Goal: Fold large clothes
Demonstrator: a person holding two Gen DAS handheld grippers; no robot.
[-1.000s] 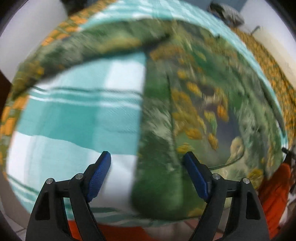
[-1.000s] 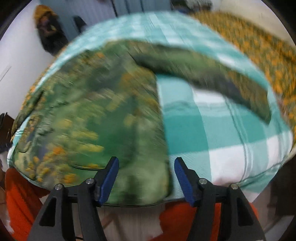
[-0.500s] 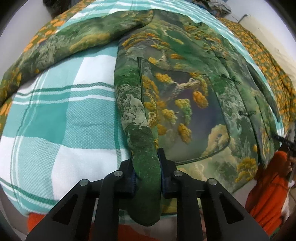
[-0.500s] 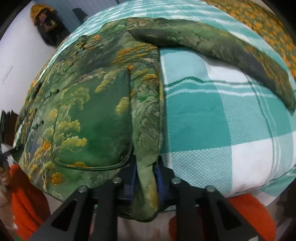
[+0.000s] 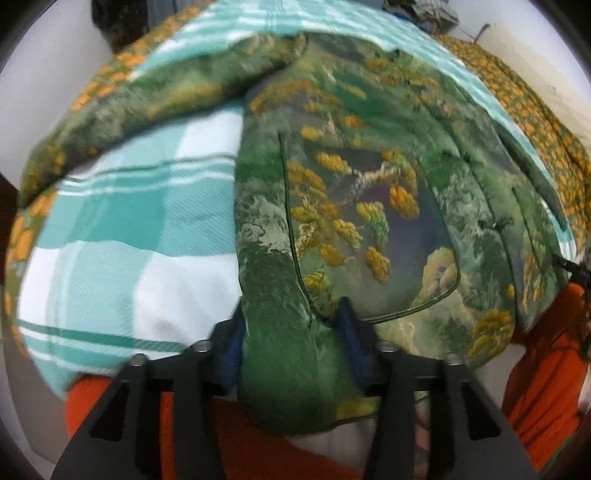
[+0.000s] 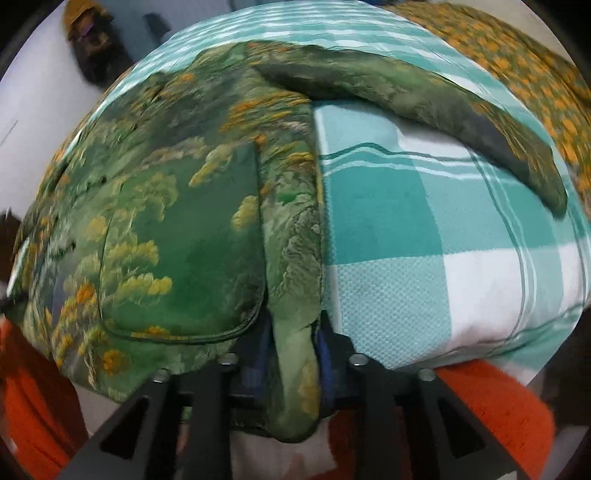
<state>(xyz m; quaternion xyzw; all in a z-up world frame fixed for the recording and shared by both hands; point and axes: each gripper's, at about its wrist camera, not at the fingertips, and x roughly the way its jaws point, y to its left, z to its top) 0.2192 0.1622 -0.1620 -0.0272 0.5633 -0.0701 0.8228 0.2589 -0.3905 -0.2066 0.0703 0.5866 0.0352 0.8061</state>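
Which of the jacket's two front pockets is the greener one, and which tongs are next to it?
The pocket beside the right tongs, nearly solid green with pale yellow trees. The pocket by the left tongs has a dusky purple ground.

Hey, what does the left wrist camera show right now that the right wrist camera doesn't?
Only the left wrist view shows the left gripper shut on the jacket's near hem, with one sleeve running off to the left.

Only the right wrist view shows the right gripper clamped on the hem's other side, the other sleeve stretching right, and a dark object against the wall.

Both show the green landscape-print jacket spread on the teal checked blanket, over an orange-patterned cover.
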